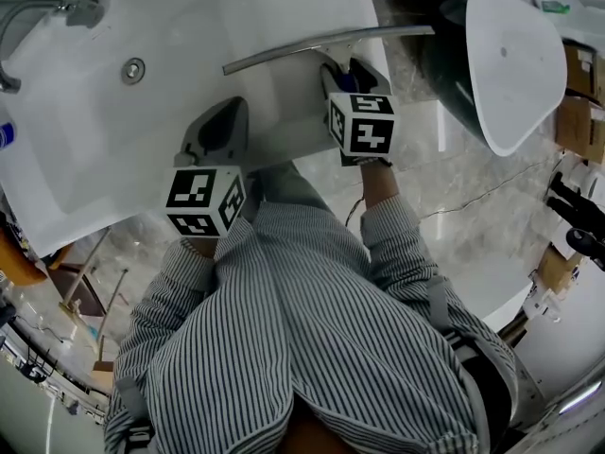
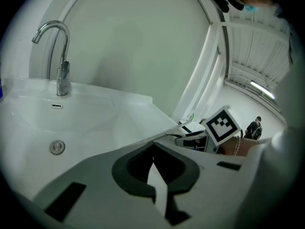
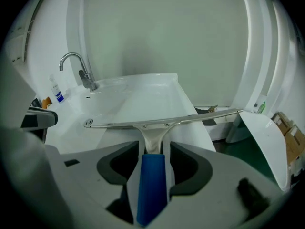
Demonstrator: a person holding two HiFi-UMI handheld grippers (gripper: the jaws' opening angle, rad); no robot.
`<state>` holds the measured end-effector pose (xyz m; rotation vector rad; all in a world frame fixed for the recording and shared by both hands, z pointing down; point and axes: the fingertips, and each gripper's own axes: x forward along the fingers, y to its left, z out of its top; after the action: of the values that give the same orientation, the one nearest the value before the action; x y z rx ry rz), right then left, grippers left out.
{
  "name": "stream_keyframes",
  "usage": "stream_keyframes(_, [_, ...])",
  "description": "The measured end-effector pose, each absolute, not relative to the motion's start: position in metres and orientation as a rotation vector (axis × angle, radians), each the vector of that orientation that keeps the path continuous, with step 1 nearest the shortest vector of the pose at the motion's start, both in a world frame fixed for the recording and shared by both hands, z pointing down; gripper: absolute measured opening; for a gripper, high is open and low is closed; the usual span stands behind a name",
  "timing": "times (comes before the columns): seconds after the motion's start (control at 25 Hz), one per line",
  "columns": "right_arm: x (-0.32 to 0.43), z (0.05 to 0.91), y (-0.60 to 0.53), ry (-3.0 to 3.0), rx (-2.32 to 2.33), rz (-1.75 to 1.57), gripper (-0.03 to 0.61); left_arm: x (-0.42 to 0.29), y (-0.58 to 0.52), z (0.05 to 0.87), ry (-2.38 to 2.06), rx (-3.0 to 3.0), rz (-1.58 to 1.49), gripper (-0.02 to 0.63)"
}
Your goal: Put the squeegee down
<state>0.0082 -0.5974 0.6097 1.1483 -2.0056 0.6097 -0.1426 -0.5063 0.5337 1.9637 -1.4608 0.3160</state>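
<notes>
Right gripper (image 3: 153, 149): fingers (image 3: 170, 168) are spread as wide as they go. The squeegee's (image 3: 164, 121) blue handle (image 3: 152, 185) sits between them with slack on both sides, so they're not clamping it. Left gripper (image 2: 153, 163): fingers are together with nothing in them, parked over the sink (image 2: 95, 118).

Squeegee position: the metal blade lies across the sloped right-hand side of the sink, handle pointing back toward the person. It looks down already, and I'd call the release almost done.

To finish clean:
- Pull the right gripper straight back along the handle line. Don't lift, or a finger could catch the handle and drag it.
- Keep the fingers wide until they're past the end of the handle.
- The slope is slick white ceramic, so watch for the blade sliding toward the edge once it's free.
- The left gripper can stay where it is.

View differences:
- The right gripper view is the only one showing the handle and the gap around it. It also shows the faucet (image 3: 78, 66) behind.
- The head view shows the blade (image 1: 321, 45) reaching past the sink's right edge, while the right gripper (image 1: 342, 72) covers the handle.
- The left gripper view shows the drain (image 2: 57, 147) and the right gripper's marker cube (image 2: 223, 124), but barely any squeegee.
</notes>
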Motion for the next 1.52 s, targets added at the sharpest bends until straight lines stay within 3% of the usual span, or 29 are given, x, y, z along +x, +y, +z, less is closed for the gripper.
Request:
stream_keyframes(1.16, [-0.044,0.396,-0.457,-2.513,1.247,0.325,0.179,-0.169,-0.418,0.399,-1.514,2.29,0.089,0.012])
stream_keyframes(1.52, [-0.042,0.335,-0.408,-2.631,1.347,0.23,0.049,-0.167,-0.389,0.365,-1.453,2.345,-0.015,0.012])
